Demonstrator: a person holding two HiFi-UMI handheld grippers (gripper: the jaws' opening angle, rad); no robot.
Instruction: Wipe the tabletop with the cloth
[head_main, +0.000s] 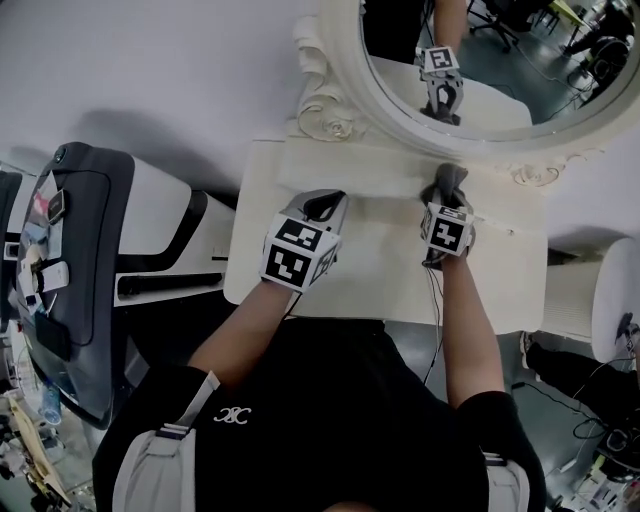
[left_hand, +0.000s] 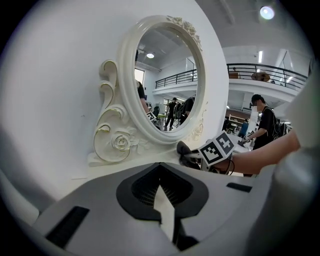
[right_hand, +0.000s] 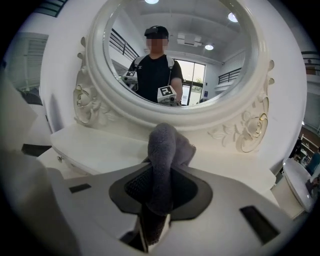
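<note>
One cloth (right_hand: 164, 145) is clamped in the right hand-held gripper (right_hand: 157, 210) before the mirror (right_hand: 180, 55); left hand-held gripper (left_hand: 167, 210) closed, empty

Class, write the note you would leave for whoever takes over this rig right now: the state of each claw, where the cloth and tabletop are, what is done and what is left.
Left claw: jaws together, nothing in them, held over the left half of the white tabletop.
Right claw: shut on the grey cloth, which is bunched up and sticks out past the tips.
The cloth is at the back right of the tabletop, near the base of the oval mirror.
Done: the cloth is picked up and brought to the surface.
Left: how much is wiped cannot be told, so wipe the whole top.
</note>
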